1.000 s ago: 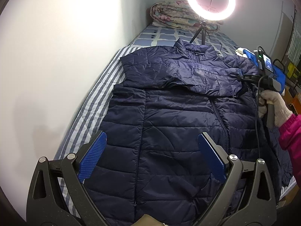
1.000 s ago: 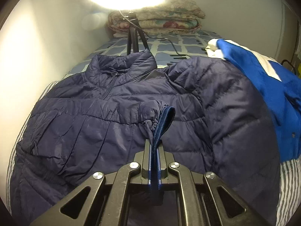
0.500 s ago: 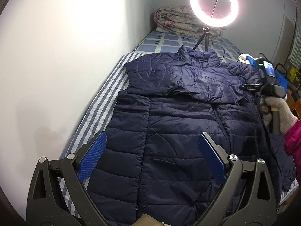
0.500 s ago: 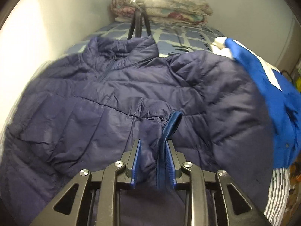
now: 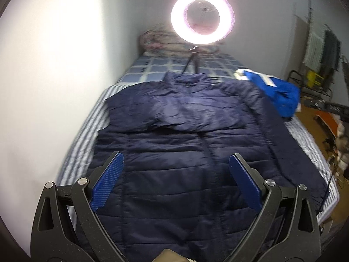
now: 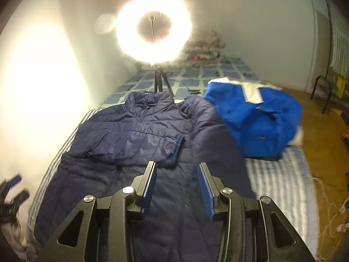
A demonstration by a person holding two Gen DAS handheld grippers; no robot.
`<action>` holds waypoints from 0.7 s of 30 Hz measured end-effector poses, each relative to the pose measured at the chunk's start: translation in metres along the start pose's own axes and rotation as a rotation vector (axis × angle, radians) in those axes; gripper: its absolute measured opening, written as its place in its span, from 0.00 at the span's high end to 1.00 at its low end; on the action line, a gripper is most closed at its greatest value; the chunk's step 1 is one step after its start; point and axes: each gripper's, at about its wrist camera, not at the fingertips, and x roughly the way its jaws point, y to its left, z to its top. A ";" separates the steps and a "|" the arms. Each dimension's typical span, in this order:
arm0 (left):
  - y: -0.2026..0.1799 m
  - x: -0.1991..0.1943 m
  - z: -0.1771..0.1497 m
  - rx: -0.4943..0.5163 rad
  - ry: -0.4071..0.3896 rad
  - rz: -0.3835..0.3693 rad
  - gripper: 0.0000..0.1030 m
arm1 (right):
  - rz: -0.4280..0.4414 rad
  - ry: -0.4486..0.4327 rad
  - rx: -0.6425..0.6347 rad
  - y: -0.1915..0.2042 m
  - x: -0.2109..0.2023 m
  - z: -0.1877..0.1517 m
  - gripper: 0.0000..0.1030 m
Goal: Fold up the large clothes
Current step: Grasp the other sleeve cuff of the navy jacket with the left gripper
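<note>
right wrist, tool (image 6: 176, 187) opening, empty, jacket (image 6: 135, 137) flat

The right gripper (image 6: 176, 187) hangs above a navy puffer jacket (image 6: 122, 152) spread flat on a bed (image 6: 281, 187) with a striped sheet. Its blue-padded fingers (image 6: 149, 187) are opening, with nothing between them. One sleeve (image 6: 139, 144) lies folded across the jacket's chest, its blue-edged cuff (image 6: 177, 150) just beyond the fingertips. A bright blue garment (image 6: 257, 120) with a white patch lies at the jacket's right shoulder, overlapping it. Behind the collar stands a lit ring light (image 6: 153, 27) on a tripod, and folded bedding (image 6: 205, 48) sits by the far wall. At the left edge part of the left gripper (image 6: 13, 187) shows, blurred.
</note>
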 end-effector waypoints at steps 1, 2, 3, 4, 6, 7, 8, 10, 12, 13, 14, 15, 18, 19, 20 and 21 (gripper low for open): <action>-0.010 -0.001 0.000 0.018 -0.007 -0.018 0.04 | -0.015 -0.007 -0.012 -0.001 -0.011 -0.005 0.55; -0.020 -0.002 0.000 0.036 -0.011 -0.039 0.04 | -0.038 -0.016 -0.030 -0.003 -0.026 -0.013 0.53; -0.032 -0.003 -0.001 0.057 -0.012 -0.065 0.04 | -0.070 -0.028 -0.048 -0.005 -0.045 -0.025 0.52; -0.045 -0.003 -0.003 0.080 -0.010 -0.094 0.07 | -0.084 -0.031 -0.052 -0.008 -0.054 -0.031 0.50; -0.073 -0.003 -0.008 0.133 -0.002 -0.156 0.10 | -0.127 -0.032 -0.048 -0.016 -0.079 -0.052 0.48; -0.087 -0.003 -0.011 0.162 0.003 -0.187 0.10 | -0.145 -0.029 -0.042 -0.020 -0.087 -0.060 0.47; -0.098 -0.003 -0.014 0.180 0.006 -0.209 0.10 | -0.168 -0.028 -0.028 -0.026 -0.097 -0.070 0.46; -0.127 -0.003 -0.023 0.230 0.025 -0.281 0.12 | -0.203 -0.022 0.018 -0.041 -0.114 -0.089 0.44; -0.156 -0.001 -0.034 0.275 0.057 -0.346 0.14 | -0.227 -0.011 0.087 -0.061 -0.131 -0.107 0.44; -0.171 0.000 -0.040 0.296 0.077 -0.383 0.16 | -0.235 -0.009 0.112 -0.068 -0.137 -0.113 0.44; -0.187 0.002 -0.047 0.318 0.103 -0.424 0.16 | -0.255 -0.008 0.140 -0.078 -0.145 -0.122 0.44; -0.198 0.001 -0.051 0.331 0.118 -0.448 0.17 | -0.275 -0.007 0.153 -0.085 -0.150 -0.128 0.44; -0.240 0.007 -0.067 0.358 0.188 -0.560 0.20 | -0.331 -0.014 0.206 -0.106 -0.162 -0.143 0.44; -0.251 0.011 -0.071 0.353 0.213 -0.596 0.25 | -0.332 -0.017 0.222 -0.111 -0.165 -0.147 0.43; -0.264 0.015 -0.075 0.344 0.244 -0.627 0.33 | -0.338 -0.024 0.256 -0.119 -0.169 -0.152 0.44; -0.274 0.019 -0.079 0.335 0.273 -0.652 0.37 | -0.346 -0.029 0.275 -0.124 -0.170 -0.154 0.43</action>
